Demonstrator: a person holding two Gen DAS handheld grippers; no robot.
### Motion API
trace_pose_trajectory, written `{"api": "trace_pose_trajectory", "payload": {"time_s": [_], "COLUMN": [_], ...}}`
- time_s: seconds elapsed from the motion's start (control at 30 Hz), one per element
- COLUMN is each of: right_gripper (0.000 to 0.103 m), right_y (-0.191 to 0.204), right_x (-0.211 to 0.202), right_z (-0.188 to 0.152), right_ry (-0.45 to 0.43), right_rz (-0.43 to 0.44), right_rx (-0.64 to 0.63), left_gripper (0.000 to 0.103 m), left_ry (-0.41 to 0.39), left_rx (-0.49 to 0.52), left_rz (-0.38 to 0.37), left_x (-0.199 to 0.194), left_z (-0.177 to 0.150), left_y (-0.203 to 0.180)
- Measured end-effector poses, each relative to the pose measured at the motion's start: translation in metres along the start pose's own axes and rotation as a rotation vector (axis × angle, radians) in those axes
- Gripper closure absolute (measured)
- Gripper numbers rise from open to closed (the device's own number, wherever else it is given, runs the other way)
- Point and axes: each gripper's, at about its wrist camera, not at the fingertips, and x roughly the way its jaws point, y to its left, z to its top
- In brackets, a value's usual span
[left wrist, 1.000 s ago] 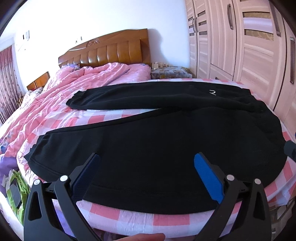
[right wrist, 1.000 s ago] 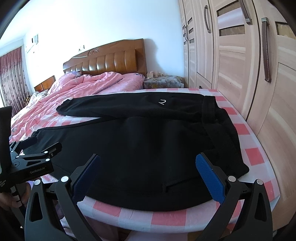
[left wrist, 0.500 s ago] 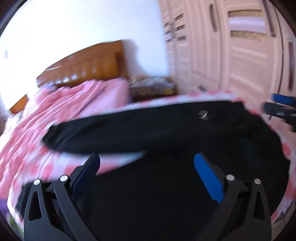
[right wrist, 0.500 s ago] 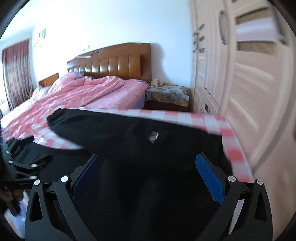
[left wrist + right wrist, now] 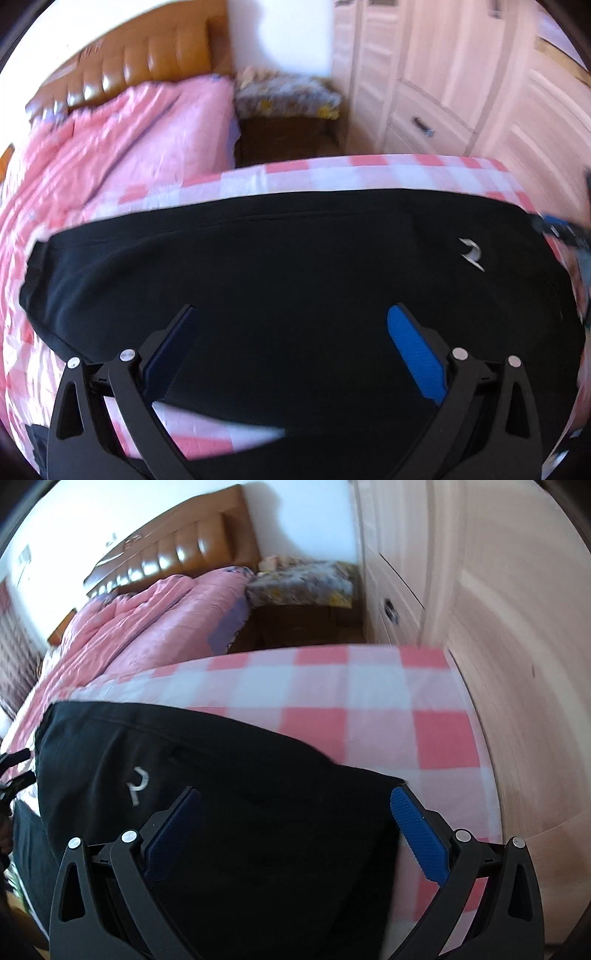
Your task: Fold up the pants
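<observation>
**A:** What worried you at that moment?

**B:** Start close in. The left gripper point(image 5: 291, 347) was spread wide over the pants point(image 5: 295, 266) with nothing between its pads, and the right gripper point(image 5: 295, 830) was just as wide and just as empty near the far right edge of the cloth. If either had closed there, I judged it could pinch only the top layer, or catch the checked sheet point(image 5: 369, 690) along with it, and drag the fold crooked.

**A:** And the blur?

**B:** Both views were smeared, so a hasty grab could miss the hem altogether.

**A:** How did the pants look?

**B:** Black, soft and thick, lying flat on the bed across the pink-and-white sheet, one leg running off to the left. A small white logo point(image 5: 471, 253) showed near the waist end. Beyond them lay the pink quilt point(image 5: 122, 140), then the brown headboard point(image 5: 177, 546) and the pale wardrobe point(image 5: 461, 74).
</observation>
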Motion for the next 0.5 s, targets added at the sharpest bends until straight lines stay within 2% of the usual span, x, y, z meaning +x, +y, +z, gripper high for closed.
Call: {"api": "trace_pose_trajectory", "payload": {"time_s": [0.17, 0.27, 0.37, 0.43, 0.47, 0.5], "right_gripper": [0.004, 0.004, 0.004, 0.020, 0.036, 0.050], "right_y": [-0.021, -0.025, -0.014, -0.003, 0.001, 0.001], "right_x": [0.009, 0.021, 0.025, 0.024, 0.023, 0.018], "right_z": [0.002, 0.005, 0.009, 0.007, 0.005, 0.002], "right_ry": [0.019, 0.062, 0.097, 0.110, 0.112, 0.103], "right_rz": [-0.008, 0.034, 0.099, 0.042, -0.009, 0.008], "right_rx": [0.026, 0.042, -0.022, -0.086, -0.115, -0.121], "left_gripper": [0.002, 0.002, 0.002, 0.002, 0.002, 0.002], "left_ry": [0.062, 0.068, 0.069, 0.071, 0.073, 0.073], "left_rx": [-0.135, -0.193, -0.232, -0.249, -0.252, -0.249], "left_rz": [-0.144, -0.203, -0.234, -0.246, -0.250, -0.252], "left_x": [0.038, 0.051, 0.062, 0.068, 0.070, 0.070], "left_z": [0.036, 0.045, 0.052, 0.053, 0.054, 0.054], "left_y": [0.011, 0.010, 0.006, 0.004, 0.003, 0.002]}}
